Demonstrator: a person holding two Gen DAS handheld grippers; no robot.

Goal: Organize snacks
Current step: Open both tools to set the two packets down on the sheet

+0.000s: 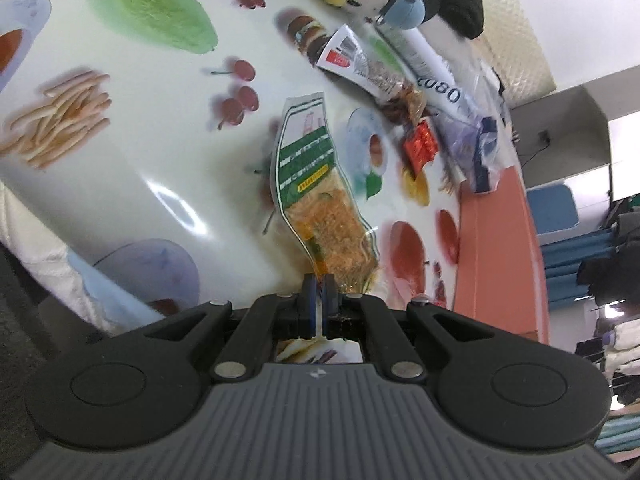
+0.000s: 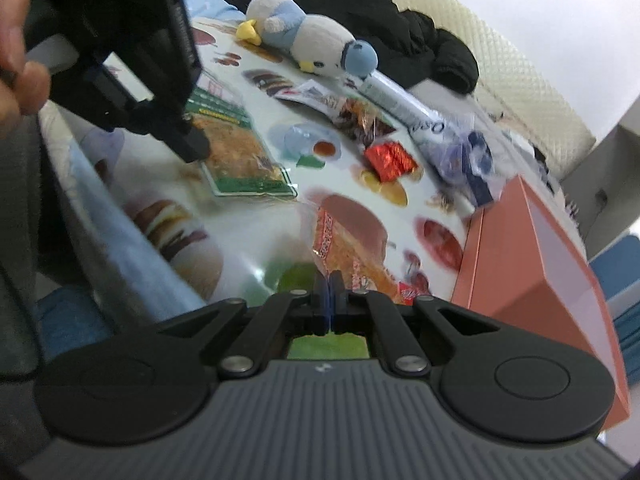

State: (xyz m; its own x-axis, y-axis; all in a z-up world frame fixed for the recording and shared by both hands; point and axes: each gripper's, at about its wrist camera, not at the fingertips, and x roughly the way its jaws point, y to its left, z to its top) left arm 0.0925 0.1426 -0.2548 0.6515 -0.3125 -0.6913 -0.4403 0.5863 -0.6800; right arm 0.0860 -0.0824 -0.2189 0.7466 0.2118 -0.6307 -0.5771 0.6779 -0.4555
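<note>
Closest to the lens, the left gripper has its blue pads pinched together on the near corner of the green-labelled noodle packet, which trails away from the fingers over the food-printed tablecloth. The right wrist view confirms that hold from the side, with the left tool's tip planted on the packet's edge. The right gripper is likewise closed, apparently on the end of an orange snack packet, though motion blur makes that contact hard to confirm.

Further out lie a red foil candy, a brown-and-white snack pouch and a clear bag with a blue box, all loose on the cloth. A salmon-coloured box stands at the table's far side, beyond the packets.

Both hands seem to be mid-pickup, each with one packet. Next comes lifting them clear without the thin film slipping, then carrying them toward the box, presumably the collection spot.
</note>
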